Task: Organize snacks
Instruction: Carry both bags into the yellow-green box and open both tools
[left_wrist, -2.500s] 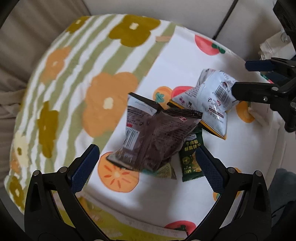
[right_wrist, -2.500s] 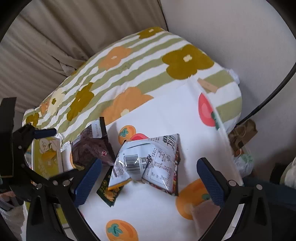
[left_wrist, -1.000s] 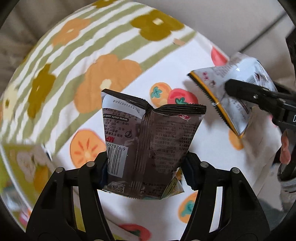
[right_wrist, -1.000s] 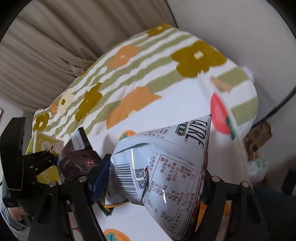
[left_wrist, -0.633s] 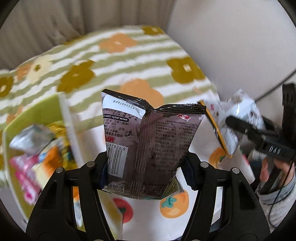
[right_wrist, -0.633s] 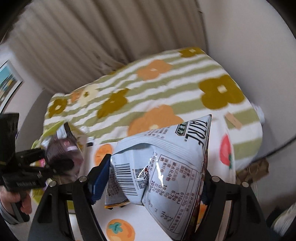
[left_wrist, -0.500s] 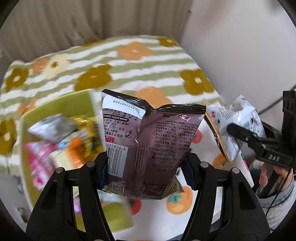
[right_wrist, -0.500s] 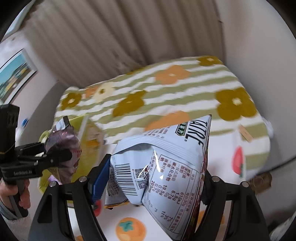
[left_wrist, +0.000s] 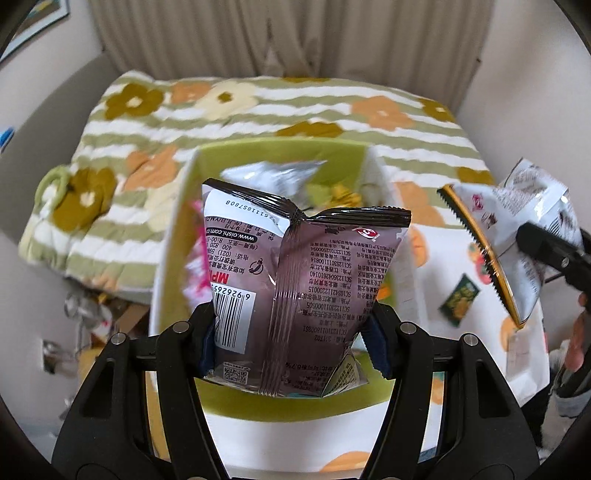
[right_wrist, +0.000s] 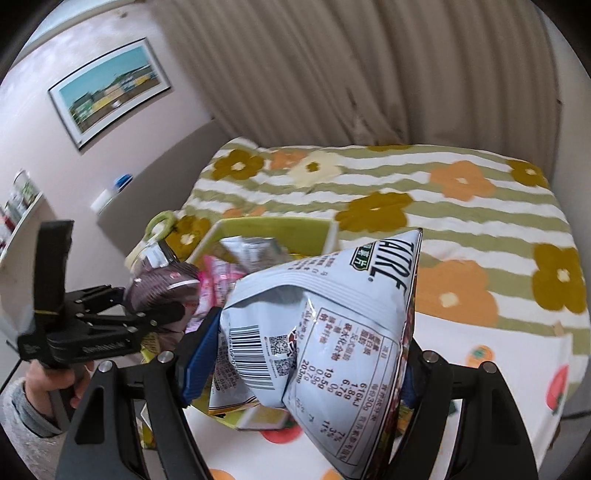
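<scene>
My left gripper (left_wrist: 291, 339) is shut on a dark brown snack bag (left_wrist: 306, 280) and holds it upright over the green box (left_wrist: 280, 151), which holds several snack packs. My right gripper (right_wrist: 295, 362) is shut on a white chip bag (right_wrist: 332, 325) and holds it in the air just right of the box (right_wrist: 273, 225). In the right wrist view the left gripper (right_wrist: 147, 310) with the brown bag (right_wrist: 159, 288) is at the box's left side. In the left wrist view the white bag (left_wrist: 517, 236) hangs at the right. A small green packet (left_wrist: 460, 297) lies on the white fruit-print cloth.
The box stands on a bed with a green-striped flower blanket (left_wrist: 258, 107). A white fruit-print cloth (right_wrist: 498, 369) covers the near right part. Curtains (right_wrist: 369, 74) hang behind, a wall with a picture (right_wrist: 110, 92) is at the left. Clutter lies on the floor left of the bed (left_wrist: 85, 306).
Both grippers closed on their bags, lifted them off the cloth and swung left. The green box has come into view under and ahead of the left gripper.
</scene>
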